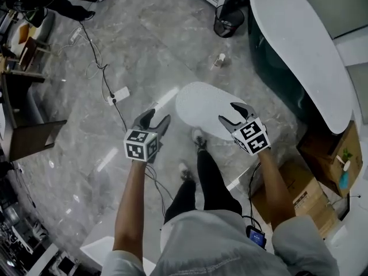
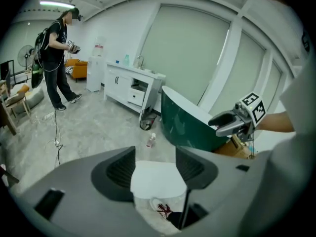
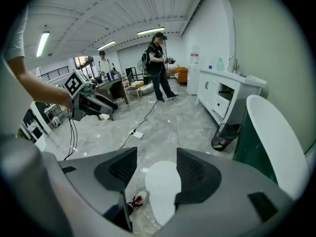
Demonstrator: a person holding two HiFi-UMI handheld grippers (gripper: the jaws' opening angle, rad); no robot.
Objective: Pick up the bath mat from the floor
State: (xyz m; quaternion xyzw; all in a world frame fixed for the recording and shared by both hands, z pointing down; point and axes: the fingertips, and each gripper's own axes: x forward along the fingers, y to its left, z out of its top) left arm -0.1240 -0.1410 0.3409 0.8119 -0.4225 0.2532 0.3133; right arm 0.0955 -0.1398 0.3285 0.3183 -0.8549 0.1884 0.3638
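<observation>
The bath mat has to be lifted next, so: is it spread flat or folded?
Spread flat: the bath mat lies on the floor as one smooth white oval, no fold or raised edge showing.

An open lab hall with mock bathroom: bathtub (image 1: 299, 50), vanity cabinet (image 2: 129, 84), desks (image 3: 111, 87), trailing cables (image 1: 105, 79).

Green bathtub (image 1: 299, 45), wire wastebasket (image 1: 229, 20), cardboard box (image 1: 329, 154)

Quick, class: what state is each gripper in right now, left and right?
Left gripper: open, holding nothing.
Right gripper: open, holding nothing; the bath mat lies on the floor.
</observation>
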